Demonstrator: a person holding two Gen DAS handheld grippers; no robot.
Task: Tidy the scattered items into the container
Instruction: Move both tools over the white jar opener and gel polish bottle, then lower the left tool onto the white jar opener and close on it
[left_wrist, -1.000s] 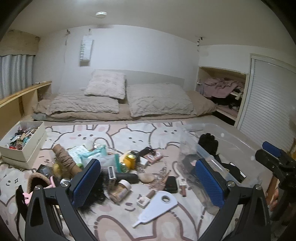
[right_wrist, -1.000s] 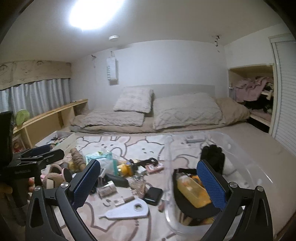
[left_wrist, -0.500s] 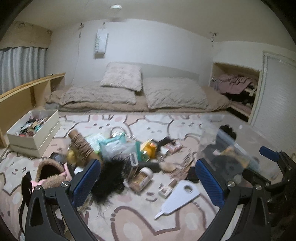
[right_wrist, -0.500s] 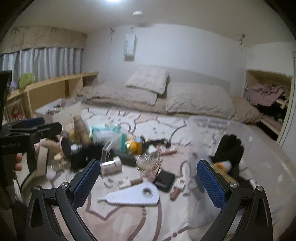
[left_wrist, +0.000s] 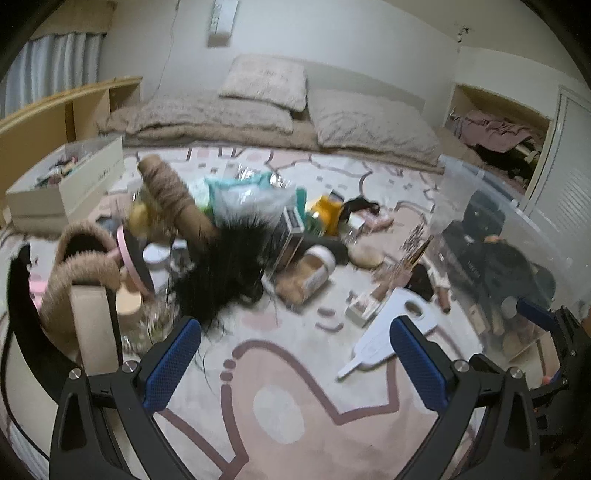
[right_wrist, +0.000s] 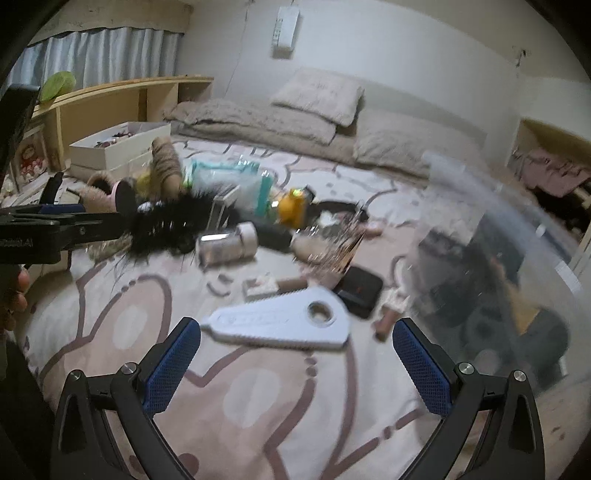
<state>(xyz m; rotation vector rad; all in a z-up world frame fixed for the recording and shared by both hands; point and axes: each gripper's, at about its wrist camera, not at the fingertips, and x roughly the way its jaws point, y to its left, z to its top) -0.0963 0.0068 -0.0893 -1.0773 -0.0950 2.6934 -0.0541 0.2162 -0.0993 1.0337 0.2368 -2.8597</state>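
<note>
Left gripper wide open, holding nothing, low over the pink rug. Right gripper wide open too, just before the flat white tool. Black fluffy thing, jar and other bits lying on the rug. Clear bin off to the right.

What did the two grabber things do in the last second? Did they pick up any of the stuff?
Both came down lower and closer to the mess. The right gripper swung away from the clear bin toward the white flat tool. The left gripper neared the black furry thing. Neither grabbed anything; both stayed open, and the items stayed put.
</note>
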